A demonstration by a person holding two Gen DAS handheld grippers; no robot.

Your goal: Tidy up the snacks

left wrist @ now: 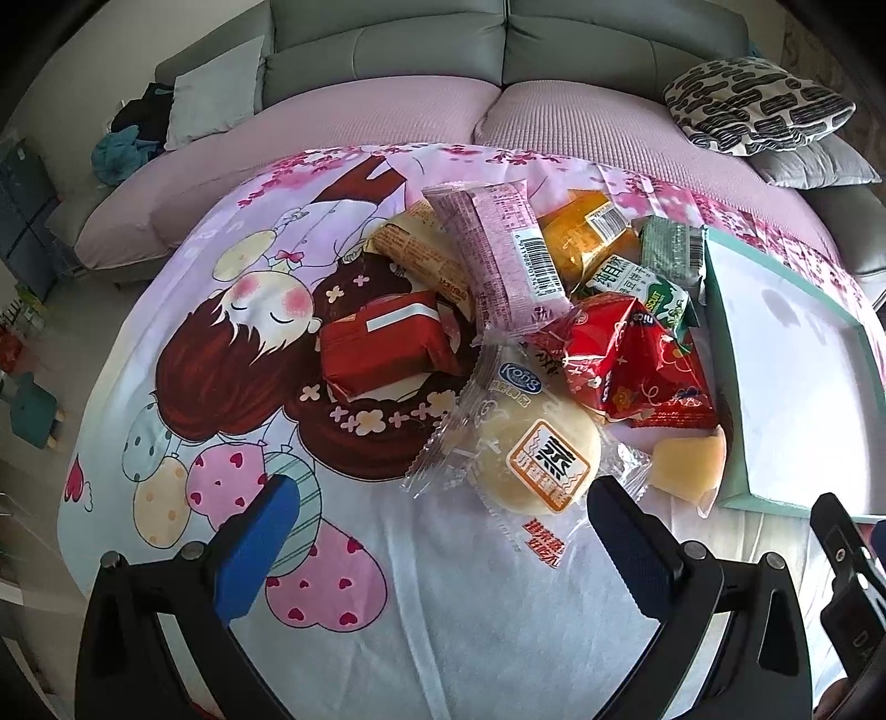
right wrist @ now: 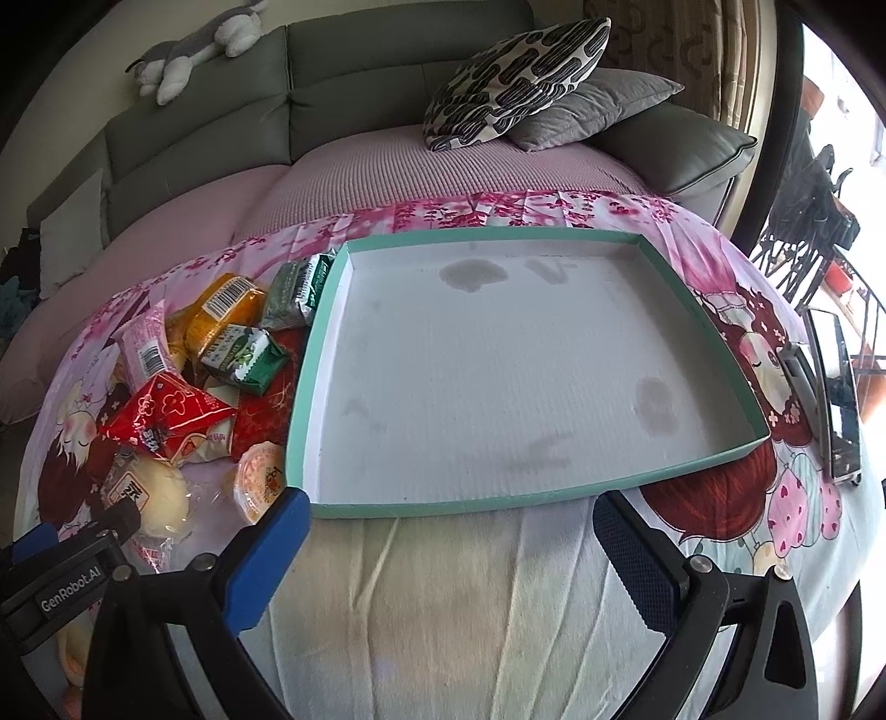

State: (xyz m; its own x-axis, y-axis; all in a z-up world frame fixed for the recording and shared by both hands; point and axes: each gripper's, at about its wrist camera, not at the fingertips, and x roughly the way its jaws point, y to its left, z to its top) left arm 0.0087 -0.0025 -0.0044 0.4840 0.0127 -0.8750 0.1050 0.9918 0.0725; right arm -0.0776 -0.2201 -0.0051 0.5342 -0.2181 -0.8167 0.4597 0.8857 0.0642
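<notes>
A heap of wrapped snacks lies on a cartoon-print cloth: a round pale bun in clear wrap (left wrist: 540, 451) nearest, a red box-shaped pack (left wrist: 382, 346), a red pyramid pack (left wrist: 631, 354), a long pink bar (left wrist: 498, 255), an orange pack (left wrist: 587, 238) and green biscuit packs (left wrist: 673, 252). My left gripper (left wrist: 437, 518) hovers open just in front of the bun, holding nothing. A shallow teal-rimmed tray (right wrist: 302, 415) with a white stained floor sits right of the heap and holds nothing. My right gripper (right wrist: 451, 531) stands open at the tray's near edge, its fingers apart and bare.
A grey sofa with pink seat covers runs behind the table, with a black-and-white cushion (right wrist: 515, 77) and a grey one. A phone on a stand (right wrist: 839, 399) sits at the table's right edge. A plush toy (right wrist: 194, 50) lies on the sofa back.
</notes>
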